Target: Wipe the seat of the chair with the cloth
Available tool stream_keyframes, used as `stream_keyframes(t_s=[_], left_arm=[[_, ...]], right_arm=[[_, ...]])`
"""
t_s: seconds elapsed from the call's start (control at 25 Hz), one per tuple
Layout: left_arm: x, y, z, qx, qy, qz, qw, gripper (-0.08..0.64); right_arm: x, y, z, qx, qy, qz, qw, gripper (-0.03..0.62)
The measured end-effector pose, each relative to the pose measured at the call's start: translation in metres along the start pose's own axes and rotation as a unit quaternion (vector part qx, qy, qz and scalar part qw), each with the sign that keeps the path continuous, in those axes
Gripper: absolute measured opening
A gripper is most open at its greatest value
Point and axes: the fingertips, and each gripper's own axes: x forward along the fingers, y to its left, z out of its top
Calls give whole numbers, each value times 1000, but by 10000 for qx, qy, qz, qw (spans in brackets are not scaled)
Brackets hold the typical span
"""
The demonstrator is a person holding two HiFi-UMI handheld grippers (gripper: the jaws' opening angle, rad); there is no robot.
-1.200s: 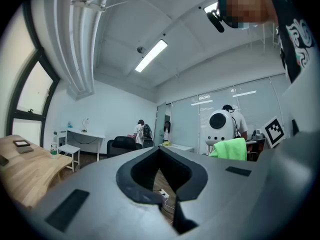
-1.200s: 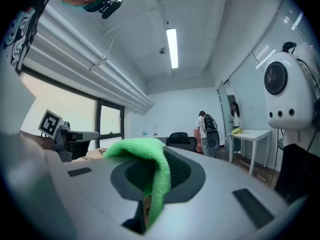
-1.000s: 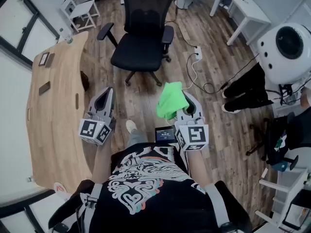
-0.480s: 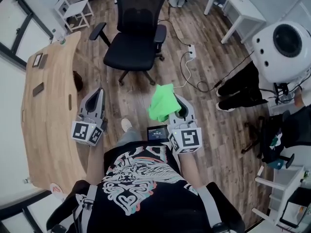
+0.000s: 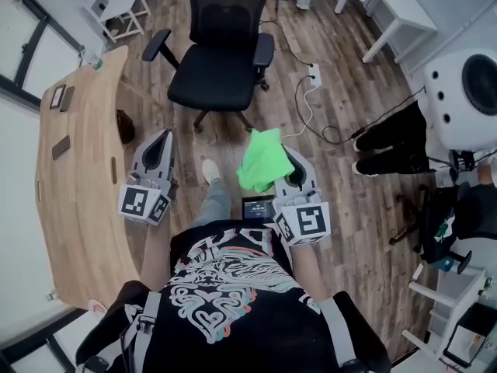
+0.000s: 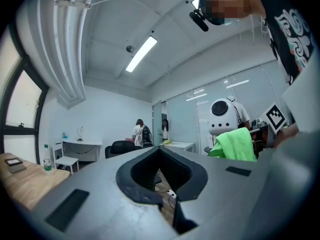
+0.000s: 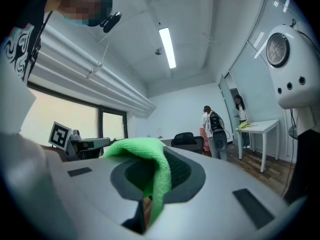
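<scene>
Right now we stand on the wood floor (image 5: 342, 177) facing the black office chair (image 5: 225, 22), which sits ahead of both tools and well apart from them. Its seat (image 5: 208, 85) is bare, with the armrests out to either side. Our right tool (image 5: 287, 152) points level toward the chair, its jaws clamped tight on the green cloth (image 5: 260, 162). In the right gripper view the cloth humps over the tips and hangs down through the slot between the jaws. From the head view it bunches in front of the tool and spills toward the inner side. Our left tool (image 5: 164, 136) is held level alongside, just beside the curved edge of the wooden bench (image 5: 78, 177). Its jaws meet at the tips and grip nothing. Through the hollow behind the tips we see only floor and a white power strip (image 5: 314, 74) with its cable. Between our forearms a small dark screen (image 5: 258, 207) shows, and one pale shoe (image 5: 210, 169) is planted on the boards between the two tools. Off to the right stands a large white rounded machine (image 5: 466, 92).
</scene>
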Motion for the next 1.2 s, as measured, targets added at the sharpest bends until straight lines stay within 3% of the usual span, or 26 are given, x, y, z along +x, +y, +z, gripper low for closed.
stream_keyframes(t_s=[0.2,0.32,0.68,1.0,1.2], left_arm=[[50,55,-14,-8,-83,53,10000,1],[100,100,-23,-56,-80,10,10000,2],[211,228,-4,264,-176,-237,9992,0],[274,299,-44,-16,56,-424,9991,1],[297,324,-90,-132,366,-407,9984,0]], right_arm=[[68,-1,-5,-197,34,159,9997,26],[124,-8,-2,-401,-2,27,9992,26],[301,-30,8,-294,42,-257,9992,26],[402,-45,-11,-531,494,-365,9967,26],[442,-49,-36,-631,726,-253,9950,26]])
